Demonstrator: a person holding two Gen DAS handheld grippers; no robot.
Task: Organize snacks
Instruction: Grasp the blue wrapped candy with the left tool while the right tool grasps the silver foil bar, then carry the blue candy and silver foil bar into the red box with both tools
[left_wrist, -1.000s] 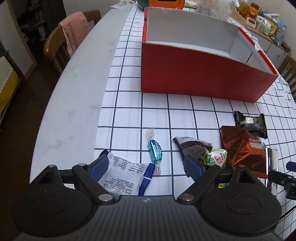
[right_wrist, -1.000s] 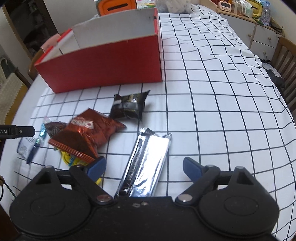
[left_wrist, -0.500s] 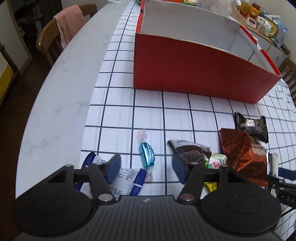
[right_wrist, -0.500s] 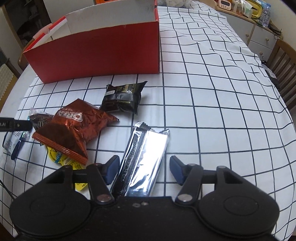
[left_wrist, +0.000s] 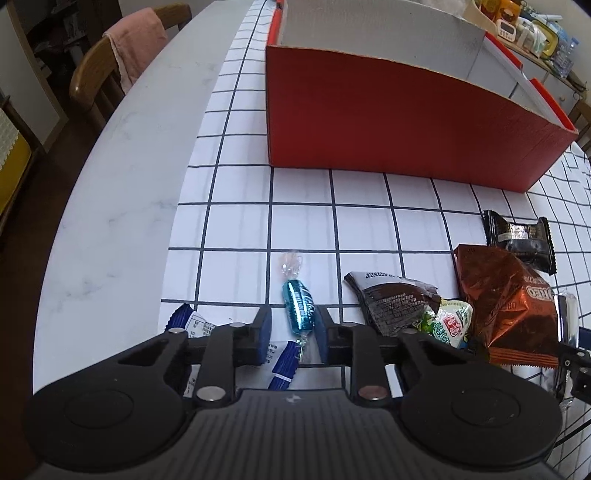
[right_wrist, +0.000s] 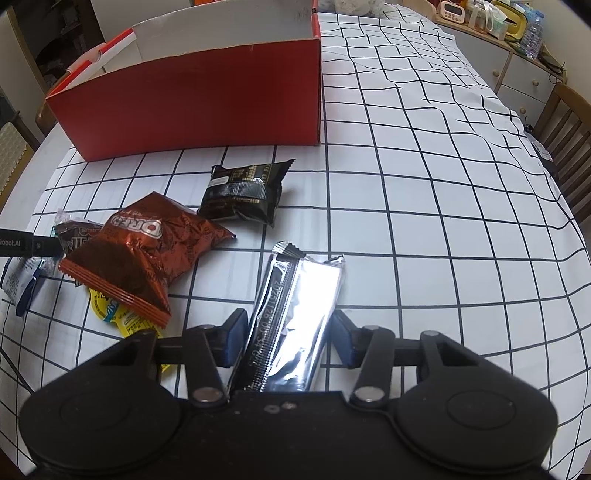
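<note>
My left gripper (left_wrist: 291, 328) points down at a blue wrapped candy (left_wrist: 298, 304) lying on the checked tablecloth. Its jaws are closing, the candy stands between them, and a gap still shows on the left side. My right gripper (right_wrist: 290, 334) is closing on a silver foil packet (right_wrist: 299, 291) that lies flat, and both pads meet its long edges. The open red box (left_wrist: 388, 122) stands beyond the snacks, also visible as the red box (right_wrist: 192, 99) in the right wrist view.
Between the grippers lie a brown Oreo bag (right_wrist: 147, 247), a black packet (right_wrist: 243, 192), a dark brown packet (left_wrist: 395, 299), a green-white packet (left_wrist: 450, 321) and a yellow packet (right_wrist: 114, 310). A blue-white packet (left_wrist: 199, 325) lies under the left fingers. Chairs (left_wrist: 107, 74) flank the table.
Both grippers' jaws have narrowed from wide apart. The left one sank and now frames the blue candy. The right one drew in onto the silver packet.
</note>
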